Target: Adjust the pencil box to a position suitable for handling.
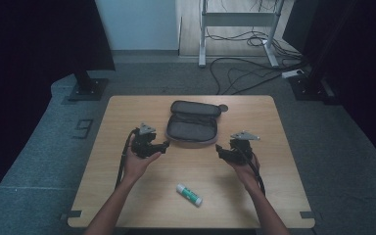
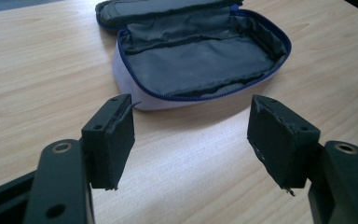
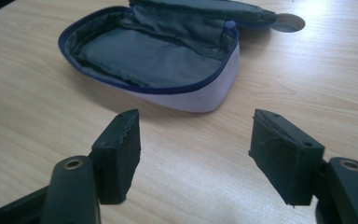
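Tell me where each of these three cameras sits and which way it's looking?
High view: above the table's near side, looking forward and down; forearms, both hands, left gripper, right gripper.
Left gripper view: rides that gripper, facing the open pouch; its open jaws show.
Right gripper view: same, from the opposite side.
All three share the pouch.
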